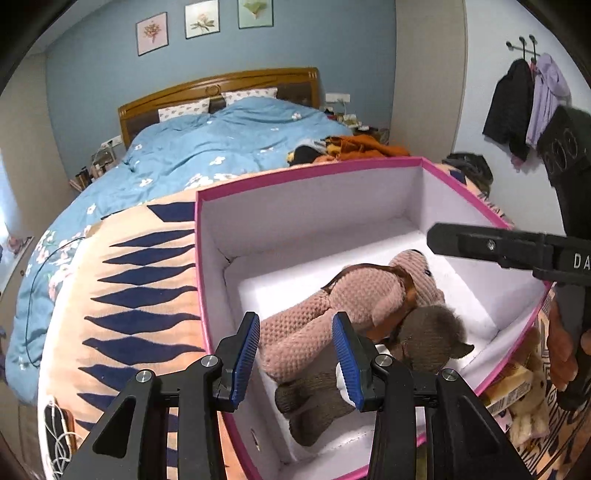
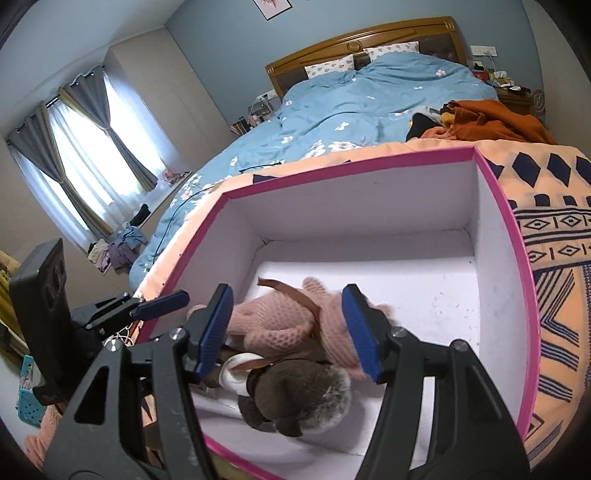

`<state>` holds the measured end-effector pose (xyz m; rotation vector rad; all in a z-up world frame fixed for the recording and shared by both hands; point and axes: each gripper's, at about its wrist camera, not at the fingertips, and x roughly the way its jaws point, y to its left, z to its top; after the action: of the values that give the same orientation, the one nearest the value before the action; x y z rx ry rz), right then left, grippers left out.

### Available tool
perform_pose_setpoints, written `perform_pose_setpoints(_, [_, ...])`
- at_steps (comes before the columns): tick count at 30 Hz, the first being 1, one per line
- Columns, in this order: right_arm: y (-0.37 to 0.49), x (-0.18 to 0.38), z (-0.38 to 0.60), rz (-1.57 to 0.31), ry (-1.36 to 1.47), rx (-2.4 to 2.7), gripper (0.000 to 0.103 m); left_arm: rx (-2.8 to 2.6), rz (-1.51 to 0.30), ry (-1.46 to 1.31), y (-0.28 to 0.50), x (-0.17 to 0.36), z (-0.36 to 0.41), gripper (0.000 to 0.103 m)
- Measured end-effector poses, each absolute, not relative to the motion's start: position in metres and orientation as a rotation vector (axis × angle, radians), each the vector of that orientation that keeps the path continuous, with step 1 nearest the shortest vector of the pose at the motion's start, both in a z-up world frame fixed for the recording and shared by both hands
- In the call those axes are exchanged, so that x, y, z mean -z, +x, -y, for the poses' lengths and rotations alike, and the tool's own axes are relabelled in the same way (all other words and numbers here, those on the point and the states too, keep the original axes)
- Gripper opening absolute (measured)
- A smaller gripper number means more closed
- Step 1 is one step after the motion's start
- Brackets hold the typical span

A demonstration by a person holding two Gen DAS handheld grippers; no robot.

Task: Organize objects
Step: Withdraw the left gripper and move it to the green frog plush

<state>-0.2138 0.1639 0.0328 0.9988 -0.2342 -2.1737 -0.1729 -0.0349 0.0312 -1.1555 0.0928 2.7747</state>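
Pink-rimmed box [image 1: 207,236] with white interior, resting on a peach blanket with navy diamonds [image 1: 140,295] at the foot of a bed. Inside the box, against its near-left wall in the right wrist view, lie two plush toys: a pink knitted plush [image 1: 354,295] on top of, and partly across, a brown plush [image 1: 428,332].

Left gripper [image 1: 295,362]: blue-padded jaws spread apart over the near edge of the box, nothing between them. Right gripper [image 2: 288,332]: jaws likewise parted, hovering above the pink knitted plush without visibly touching it.

Only the left wrist view shows three framed flower prints [image 1: 201,18] above the headboard, coats on wall hooks [image 1: 528,103] to the right of the box, and a yellowish plush [image 1: 528,406] outside the box's right wall. Only the right wrist view shows a curtained window [image 2: 92,155] to the left of the box.

Legible writing: the letters "DA" on the right gripper's body as seen from the left wrist; the rest is cut off.
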Motion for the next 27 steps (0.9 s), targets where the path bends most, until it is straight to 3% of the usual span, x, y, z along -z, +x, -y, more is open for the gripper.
perform_pose_setpoints(9, [-0.190,-0.039,-0.177,0.219,0.941,2.179,0.065,-2.809,-0.011,-0.954,-0.131,-0.049,0.050,0.058])
perform_pose_setpoints(19, [-0.126,-0.052,-0.193,0.154,0.805,2.161,0.068,-2.786,0.052,-0.829,-0.079,-0.062,0.056,0.059])
perform_pose_setpoints(27, [-0.084,-0.030,-0.192,0.070,0.836,2.072,0.068,-2.726,0.011,-0.931,-0.059,-0.031,0.046,0.059])
